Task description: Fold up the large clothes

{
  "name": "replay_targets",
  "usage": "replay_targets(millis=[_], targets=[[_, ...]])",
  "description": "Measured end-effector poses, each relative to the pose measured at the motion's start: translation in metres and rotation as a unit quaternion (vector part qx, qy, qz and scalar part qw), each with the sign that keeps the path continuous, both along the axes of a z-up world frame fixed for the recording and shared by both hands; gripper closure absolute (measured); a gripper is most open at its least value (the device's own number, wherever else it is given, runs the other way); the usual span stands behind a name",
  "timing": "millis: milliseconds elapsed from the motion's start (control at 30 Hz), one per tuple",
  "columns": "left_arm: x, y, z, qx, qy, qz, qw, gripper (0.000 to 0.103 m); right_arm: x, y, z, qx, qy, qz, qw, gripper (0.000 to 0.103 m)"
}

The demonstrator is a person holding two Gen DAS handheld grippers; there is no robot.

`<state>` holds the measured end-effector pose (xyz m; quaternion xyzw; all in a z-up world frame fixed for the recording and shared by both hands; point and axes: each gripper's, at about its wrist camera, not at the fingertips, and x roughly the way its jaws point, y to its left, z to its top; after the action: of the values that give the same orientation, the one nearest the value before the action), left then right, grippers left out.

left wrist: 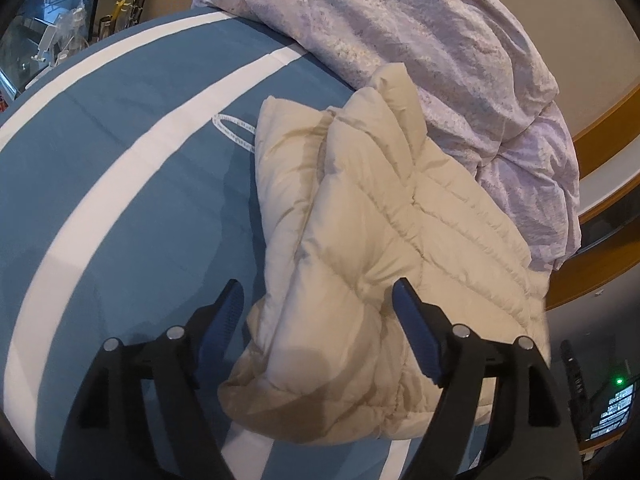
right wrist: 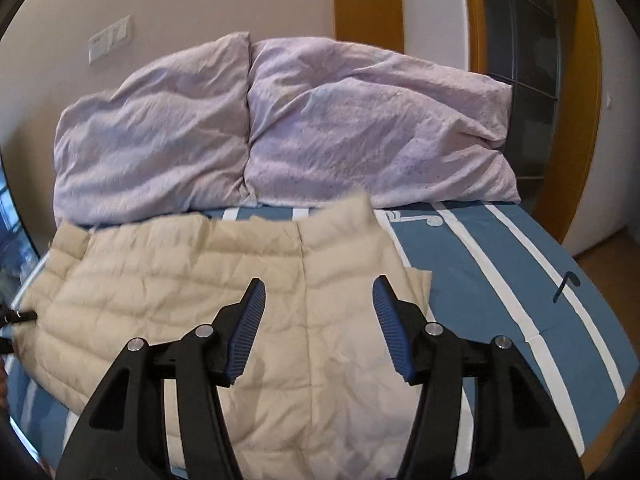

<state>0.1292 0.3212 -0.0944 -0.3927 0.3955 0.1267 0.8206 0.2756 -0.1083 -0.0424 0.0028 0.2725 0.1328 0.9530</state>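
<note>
A cream quilted puffer jacket [left wrist: 360, 240] lies folded on a blue bed sheet with white stripes [left wrist: 120, 140]. My left gripper [left wrist: 318, 292] is open, its jaws wide apart over the jacket's near end, nothing between the pads. In the right wrist view the jacket [right wrist: 200, 280] lies spread across the bed [right wrist: 500, 280], collar toward the pillows. My right gripper [right wrist: 318, 288] is open and hovers over the jacket's middle, empty. The left gripper's tip [right wrist: 16, 316] shows at the jacket's left edge.
Two lilac pillows [right wrist: 280, 132] lie against the beige wall at the head of the bed. A white cord loop [left wrist: 234, 128] lies on the sheet beside the jacket. A wooden door frame [right wrist: 368, 4] stands at the right. Cluttered items [left wrist: 72, 36] sit beyond the bed's far edge.
</note>
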Motion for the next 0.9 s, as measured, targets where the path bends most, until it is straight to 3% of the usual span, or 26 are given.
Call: replay_targets(millis=[333, 900], targets=[[0.003, -0.002, -0.006, -0.009, 0.001, 0.002, 1.0000, 0.026, 0.004, 0.048, -0.030, 0.018, 0.083, 0.115, 0.990, 0.045], [0.005, -0.010, -0.005, 0.004, -0.002, -0.003, 1.0000, 0.022, -0.010, 0.079, -0.050, 0.004, 0.101, 0.129, 0.987, 0.045]])
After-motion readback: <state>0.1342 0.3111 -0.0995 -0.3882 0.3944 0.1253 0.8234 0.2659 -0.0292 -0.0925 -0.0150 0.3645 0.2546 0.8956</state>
